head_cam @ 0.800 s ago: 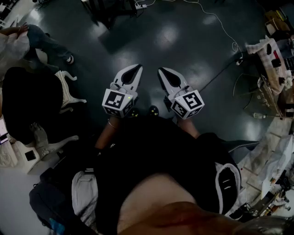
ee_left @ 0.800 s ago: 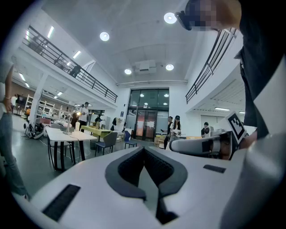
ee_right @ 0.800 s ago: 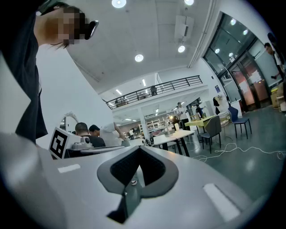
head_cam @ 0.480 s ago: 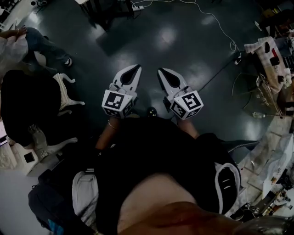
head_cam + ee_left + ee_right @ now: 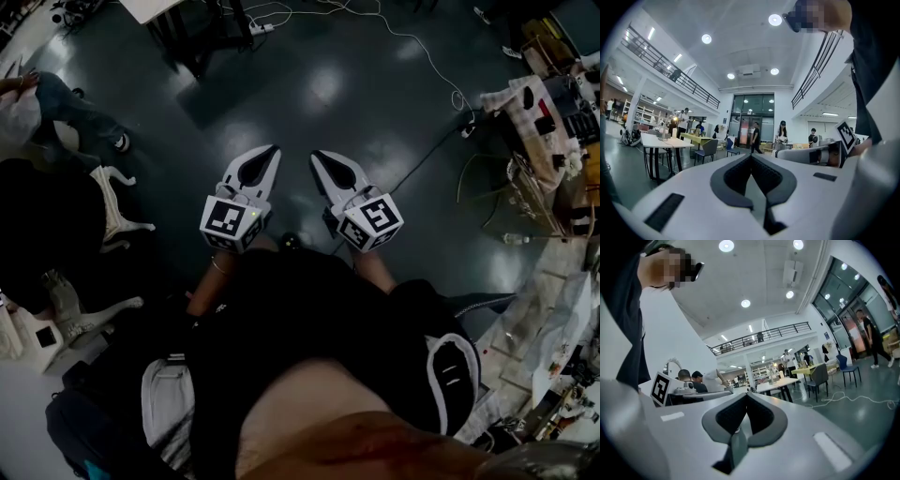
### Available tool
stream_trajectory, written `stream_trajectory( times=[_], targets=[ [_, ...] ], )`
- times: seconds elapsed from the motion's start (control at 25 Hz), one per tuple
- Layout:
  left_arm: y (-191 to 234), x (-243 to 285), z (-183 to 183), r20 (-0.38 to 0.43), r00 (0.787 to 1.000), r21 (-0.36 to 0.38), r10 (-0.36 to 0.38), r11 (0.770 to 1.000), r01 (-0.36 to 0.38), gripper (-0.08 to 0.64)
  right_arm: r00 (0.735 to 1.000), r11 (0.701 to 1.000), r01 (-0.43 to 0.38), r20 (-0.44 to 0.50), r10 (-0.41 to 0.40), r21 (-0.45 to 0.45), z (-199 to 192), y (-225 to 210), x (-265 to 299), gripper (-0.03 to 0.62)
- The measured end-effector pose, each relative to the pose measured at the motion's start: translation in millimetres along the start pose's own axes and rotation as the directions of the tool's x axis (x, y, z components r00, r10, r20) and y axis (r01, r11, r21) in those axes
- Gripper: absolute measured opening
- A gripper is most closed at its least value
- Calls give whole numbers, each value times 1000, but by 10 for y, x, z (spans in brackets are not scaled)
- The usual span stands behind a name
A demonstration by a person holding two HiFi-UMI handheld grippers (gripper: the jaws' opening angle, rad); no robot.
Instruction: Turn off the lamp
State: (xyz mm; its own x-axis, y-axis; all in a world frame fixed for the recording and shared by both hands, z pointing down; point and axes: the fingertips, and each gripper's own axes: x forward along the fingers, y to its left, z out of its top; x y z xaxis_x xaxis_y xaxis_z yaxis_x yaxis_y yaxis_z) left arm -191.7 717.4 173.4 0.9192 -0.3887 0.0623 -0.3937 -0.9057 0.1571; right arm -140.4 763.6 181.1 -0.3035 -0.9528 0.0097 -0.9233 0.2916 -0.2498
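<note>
I look down on a dark floor. My left gripper [image 5: 273, 150] and right gripper [image 5: 316, 156] are held side by side in front of the person's body, both pointing forward and level. Each has its jaws shut with nothing between them. In the left gripper view, the left gripper [image 5: 751, 156] faces a big hall, where a small bright lamp [image 5: 674, 120] glows far off on a white table [image 5: 665, 140]. The right gripper [image 5: 747, 394] faces the same hall in the right gripper view, where a glowing light [image 5: 780, 365] shows above a far table [image 5: 785, 383]. Neither gripper is near a lamp.
A white chair [image 5: 117, 202] and a seated person [image 5: 56, 94] are at the left. A white cable [image 5: 412, 47] runs across the floor ahead, and a cluttered table [image 5: 553, 122] lines the right. A dark table base [image 5: 187, 37] stands ahead left. Several people walk in the hall.
The head view has shifted forward, so more of the floor and the table base ahead now shows. Both grippers keep side by side and shut, sitting slightly higher and further left in the picture.
</note>
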Motion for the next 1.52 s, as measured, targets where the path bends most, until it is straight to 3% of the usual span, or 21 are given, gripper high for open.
stream_trajectory(
  times=[0.16,0.52,0.8,1.52],
  targets=[
    [-42,24,-22,0,1000,-3,11,1000,-11,6,999,999,-27,-30,28,34,-49,-53,-37,-5],
    [26,14,-34,-25,993,-5,113,994,-113,6,994,992,-110,-10,111,64,-44,-110,-64,-5],
    [313,30,-96,-30,987,-6,156,988,-156,6,989,987,-146,-1,146,73,-26,-146,146,-5],
    [889,803,77,-11,998,13,58,998,-58,6,996,996,-84,-5,84,42,134,-724,811,-3]
  ],
)
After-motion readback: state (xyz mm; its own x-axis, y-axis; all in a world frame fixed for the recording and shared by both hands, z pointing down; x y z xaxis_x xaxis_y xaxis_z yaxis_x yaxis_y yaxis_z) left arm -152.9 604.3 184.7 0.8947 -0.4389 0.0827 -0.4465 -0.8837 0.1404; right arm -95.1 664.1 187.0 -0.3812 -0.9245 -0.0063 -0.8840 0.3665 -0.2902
